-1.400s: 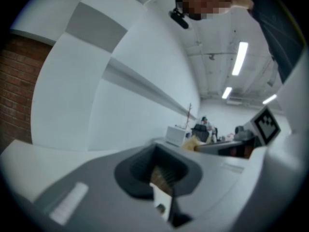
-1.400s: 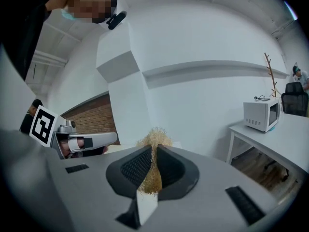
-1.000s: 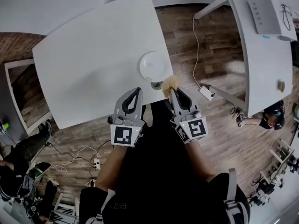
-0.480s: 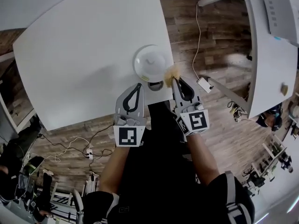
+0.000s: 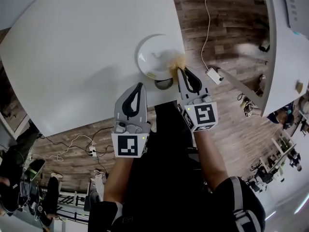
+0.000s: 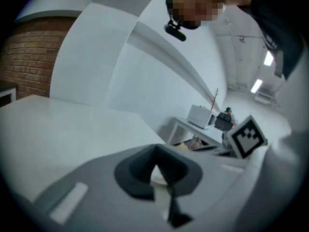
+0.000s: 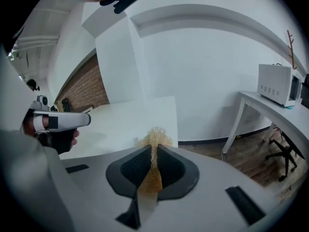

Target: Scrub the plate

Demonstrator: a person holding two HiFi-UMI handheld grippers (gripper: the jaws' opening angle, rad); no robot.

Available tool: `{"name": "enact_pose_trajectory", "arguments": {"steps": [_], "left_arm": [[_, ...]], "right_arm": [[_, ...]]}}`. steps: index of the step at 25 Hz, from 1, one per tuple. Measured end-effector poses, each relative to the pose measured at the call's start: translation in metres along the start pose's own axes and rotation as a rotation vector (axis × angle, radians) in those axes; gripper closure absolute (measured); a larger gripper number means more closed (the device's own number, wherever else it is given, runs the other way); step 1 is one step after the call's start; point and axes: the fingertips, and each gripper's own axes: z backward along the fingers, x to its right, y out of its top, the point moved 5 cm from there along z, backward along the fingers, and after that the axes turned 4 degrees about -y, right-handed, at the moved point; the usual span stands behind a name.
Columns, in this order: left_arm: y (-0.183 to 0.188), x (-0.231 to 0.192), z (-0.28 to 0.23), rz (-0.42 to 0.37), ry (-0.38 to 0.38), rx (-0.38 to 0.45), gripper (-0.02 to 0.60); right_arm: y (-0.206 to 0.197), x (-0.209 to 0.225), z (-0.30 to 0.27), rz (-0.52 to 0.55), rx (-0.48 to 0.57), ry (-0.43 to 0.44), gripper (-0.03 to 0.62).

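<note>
A: Which surfaces are white?
B: The plate (image 5: 153, 57) and table (image 5: 72, 57); the floor (image 5: 227, 28) is brown wood-plank.
A: And the tools?
B: The left gripper (image 5: 140, 85) and right gripper (image 5: 180, 71) are grey, with black pads (image 7: 131, 170) and black-and-white square markers (image 5: 129, 144). The scrubber (image 7: 154, 137) is golden-tan.

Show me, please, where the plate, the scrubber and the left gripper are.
plate (image 5: 150, 50): head view, bare white inner surface.
scrubber (image 7: 154, 135): right gripper view, its frizzy golden tuft.
left gripper (image 5: 139, 85): head view, where its tips meet.

White table (image 5: 72, 57) on wood plank floor (image 5: 227, 42); brick wall (image 6: 29, 57) behind
</note>
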Motion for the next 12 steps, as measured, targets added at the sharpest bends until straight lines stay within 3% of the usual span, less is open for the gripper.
{"name": "enact_pose_trajectory", "arguments": {"steps": [12], "left_arm": [[-0.001,-0.007,0.014,-0.013,-0.024,0.009,0.581]], "right_arm": [[0.014,-0.045,-0.008,0.073,-0.017,0.053,0.562]]}}
